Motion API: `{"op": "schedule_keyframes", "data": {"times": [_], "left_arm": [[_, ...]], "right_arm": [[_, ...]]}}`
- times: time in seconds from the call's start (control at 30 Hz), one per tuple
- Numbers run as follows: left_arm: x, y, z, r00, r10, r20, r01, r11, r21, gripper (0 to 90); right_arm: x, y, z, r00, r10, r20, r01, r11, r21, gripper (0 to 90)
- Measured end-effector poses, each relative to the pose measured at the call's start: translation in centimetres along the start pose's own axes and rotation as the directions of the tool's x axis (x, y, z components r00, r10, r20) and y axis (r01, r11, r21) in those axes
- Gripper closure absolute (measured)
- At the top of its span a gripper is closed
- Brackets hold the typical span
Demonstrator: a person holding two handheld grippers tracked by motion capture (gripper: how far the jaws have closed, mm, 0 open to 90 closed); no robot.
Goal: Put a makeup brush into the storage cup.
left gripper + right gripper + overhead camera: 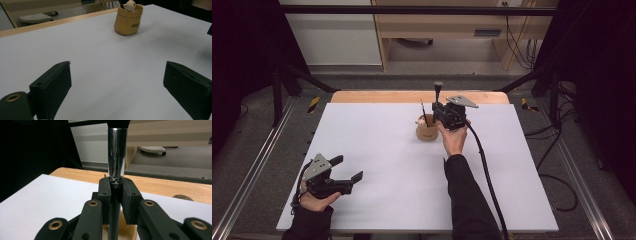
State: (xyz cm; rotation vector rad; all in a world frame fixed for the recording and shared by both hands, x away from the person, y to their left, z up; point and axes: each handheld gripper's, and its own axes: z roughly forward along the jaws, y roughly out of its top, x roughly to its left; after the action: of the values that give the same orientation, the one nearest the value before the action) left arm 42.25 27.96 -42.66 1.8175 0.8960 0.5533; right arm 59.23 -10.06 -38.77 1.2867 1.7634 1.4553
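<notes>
A white table top (pixel 377 165) with a bare wooden strip along its far edge stands inside a dark metal frame, and pale cabinets and a grey floor lie beyond it.

Just past the middle of the table, toward twelve o'clock, sits a small tan pot (pixel 427 130). A thin dark stick (pixel 423 113) stands in the pot, leaning slightly toward eleven o'clock. In the left gripper view the pot (pixel 128 20) appears at about one o'clock, with a small pale figure (pixel 130 5) at its mouth.

The right gripper (pixel 447 116) is held just beside the pot, on its three o'clock side, with the hand (pixel 453 138) below it at six o'clock. Its jaws are closed tight on a brush (pixel 438 95) that stands upright and rises above the gripper. In the right gripper view the pads clamp the dark handle right under the shiny metal sleeve (pixel 116 157), and the pot's rim (pixel 125 226) shows below, behind the jaws.

The left gripper (pixel 349 172) rests near the table's eight o'clock corner, well apart from the pot, pointing toward two o'clock. Its jaws stand wide apart with nothing between them; in its own view only bare white table lies between the two black pads (pixel 53 86).
</notes>
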Motion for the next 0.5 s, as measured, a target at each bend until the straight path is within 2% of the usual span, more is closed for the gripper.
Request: {"op": "schedule_keyframes", "data": {"times": [0.5], "left_arm": [[0.0, 0.0, 0.0, 1.0000, 0.002, 0.000, -0.002, 1.0000, 0.003, 7.4]], "right_arm": [[-0.1, -1.4, 1.5, 0.9999, -0.007, 0.012, 0.007, 0.9988, 0.048, 79.0]]}}
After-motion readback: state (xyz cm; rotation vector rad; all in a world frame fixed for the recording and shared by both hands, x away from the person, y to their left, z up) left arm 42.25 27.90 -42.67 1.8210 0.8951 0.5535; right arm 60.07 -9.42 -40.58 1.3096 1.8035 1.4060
